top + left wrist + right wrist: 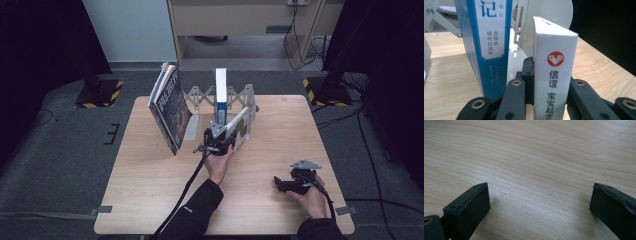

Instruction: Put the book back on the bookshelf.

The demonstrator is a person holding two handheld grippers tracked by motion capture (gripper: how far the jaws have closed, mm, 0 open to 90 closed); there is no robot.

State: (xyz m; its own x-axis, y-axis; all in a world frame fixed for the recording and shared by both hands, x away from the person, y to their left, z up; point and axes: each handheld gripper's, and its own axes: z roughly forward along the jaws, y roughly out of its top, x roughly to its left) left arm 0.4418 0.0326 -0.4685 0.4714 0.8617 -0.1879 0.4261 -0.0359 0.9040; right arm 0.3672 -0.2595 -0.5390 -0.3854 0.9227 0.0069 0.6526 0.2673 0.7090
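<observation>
Because the white book (pixel 555 72) leans against the end plate of the expanding book rack (pixel 240 97), the left hand-held gripper (pixel 220 142) clamps its spine to stand it upright beside the blue book (pixel 220 95). Idle, the right hand-held gripper (pixel 292 182) rests wide open over the desk (pixel 150 190).

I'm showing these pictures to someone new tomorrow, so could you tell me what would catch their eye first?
Most striking is the white book with a red logo on its spine, clamped in the left hand-held gripper near the table's middle. Beside it, a blue-and-white book stands upright in the folding metal rack, and a larger picture book leans at the rack's left end. The right hand-held gripper rests open on the bare wooden table.
</observation>
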